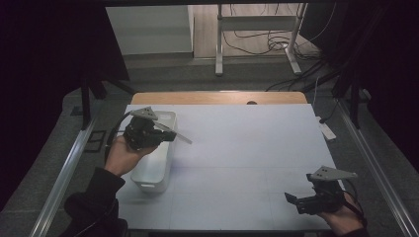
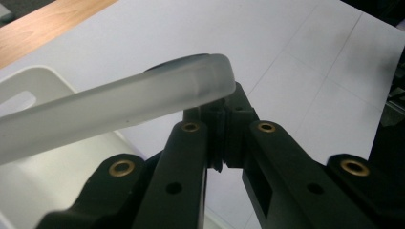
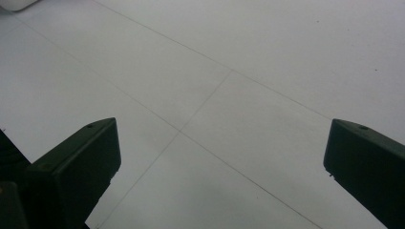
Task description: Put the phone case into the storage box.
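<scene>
So the frosted lid (image 1: 174, 133) is pinched by one edge in my left gripper (image 1: 165, 132), tilted above the white bin (image 1: 148, 173) sitting around 9 o'clock on the tabletop (image 1: 237, 148). My right gripper (image 1: 292, 199) is way off at about 4 o'clock, just above the bare surface, jaws spread wide with nothing in them.

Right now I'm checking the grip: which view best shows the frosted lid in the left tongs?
The left gripper view: the frosted lid fills the frame, pinched at its edge by the left tongs. The high view shows it small, a thin strip above the white bin.
</scene>
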Demonstrator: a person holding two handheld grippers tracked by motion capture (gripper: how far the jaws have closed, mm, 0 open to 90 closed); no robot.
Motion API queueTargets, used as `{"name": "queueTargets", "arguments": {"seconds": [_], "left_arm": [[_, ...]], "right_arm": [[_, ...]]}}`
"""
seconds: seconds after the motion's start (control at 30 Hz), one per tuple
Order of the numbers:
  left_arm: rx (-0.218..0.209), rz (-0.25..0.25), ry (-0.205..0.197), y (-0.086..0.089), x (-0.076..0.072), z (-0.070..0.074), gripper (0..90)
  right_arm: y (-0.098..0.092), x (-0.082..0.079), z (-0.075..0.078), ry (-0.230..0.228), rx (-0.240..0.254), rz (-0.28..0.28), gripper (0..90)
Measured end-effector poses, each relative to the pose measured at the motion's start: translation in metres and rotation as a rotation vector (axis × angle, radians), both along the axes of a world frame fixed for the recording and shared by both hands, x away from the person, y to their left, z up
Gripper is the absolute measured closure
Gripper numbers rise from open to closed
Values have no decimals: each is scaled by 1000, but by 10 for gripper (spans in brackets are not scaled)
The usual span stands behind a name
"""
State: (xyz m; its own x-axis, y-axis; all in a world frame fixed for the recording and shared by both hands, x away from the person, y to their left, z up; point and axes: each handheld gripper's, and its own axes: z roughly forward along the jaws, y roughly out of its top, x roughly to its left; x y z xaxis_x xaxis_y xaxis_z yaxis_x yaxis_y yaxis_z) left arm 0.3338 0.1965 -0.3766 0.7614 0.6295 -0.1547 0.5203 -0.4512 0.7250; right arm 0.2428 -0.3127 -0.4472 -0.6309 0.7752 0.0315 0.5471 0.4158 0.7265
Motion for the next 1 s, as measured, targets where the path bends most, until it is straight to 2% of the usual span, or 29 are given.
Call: {"name": "queueTargets", "arguments": {"seconds": [0.43,1.0], "left_arm": [[13,48,3,15,6,5,882],[59,124,22,30,21,8,882]], "right_arm": [[-12,-10,0,-4,-9,-56,0],[-24,-20,0,-8,0,-110,0]]}}
